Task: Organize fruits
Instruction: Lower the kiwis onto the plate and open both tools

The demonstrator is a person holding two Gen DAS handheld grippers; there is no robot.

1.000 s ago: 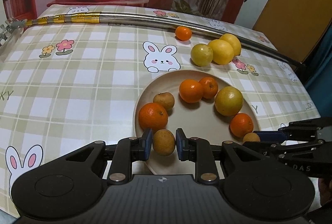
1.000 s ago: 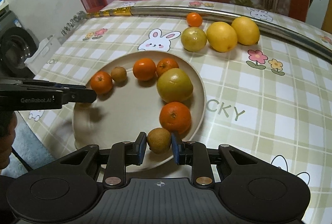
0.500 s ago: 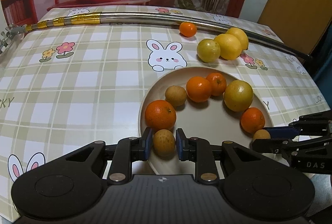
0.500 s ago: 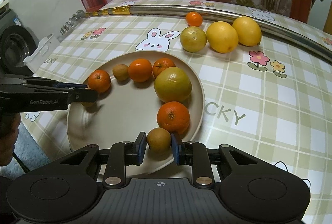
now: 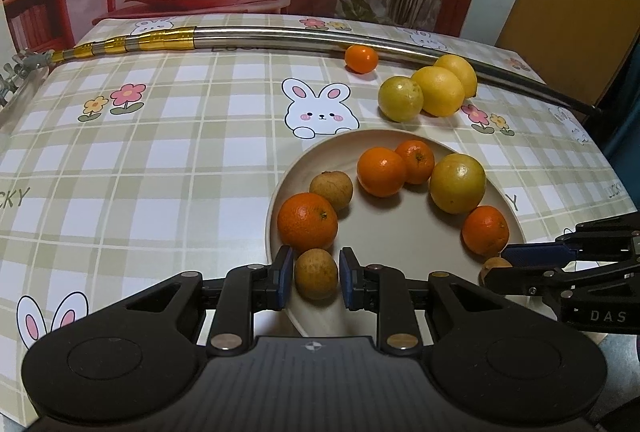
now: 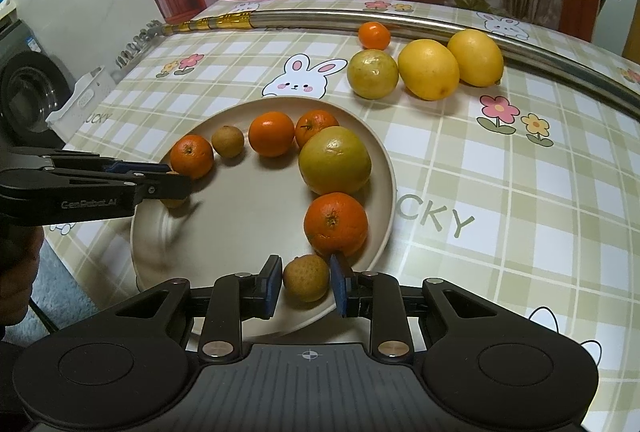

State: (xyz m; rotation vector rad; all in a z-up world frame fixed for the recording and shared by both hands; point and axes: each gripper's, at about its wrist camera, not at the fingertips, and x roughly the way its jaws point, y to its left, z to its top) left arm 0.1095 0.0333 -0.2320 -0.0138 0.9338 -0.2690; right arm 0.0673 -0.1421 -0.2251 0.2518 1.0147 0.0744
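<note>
Each pair of tongs, left tongs (image 5: 316, 278) and right tongs (image 6: 305, 284), is clamped on a small round brown fruit (image 5: 316, 274) over the beige round plate (image 5: 384, 236), probably to finish the fruit ring.

Both grippers matte black plastic: left gripper (image 5: 315, 280) and right gripper (image 6: 306, 282) each have blue pads (image 5: 285, 282), round silver screws on the finger arms, a ribbed centre plate with a small crosshair mark. White lettering on side housings, "GenRobot.AI" and "DAS".
</note>
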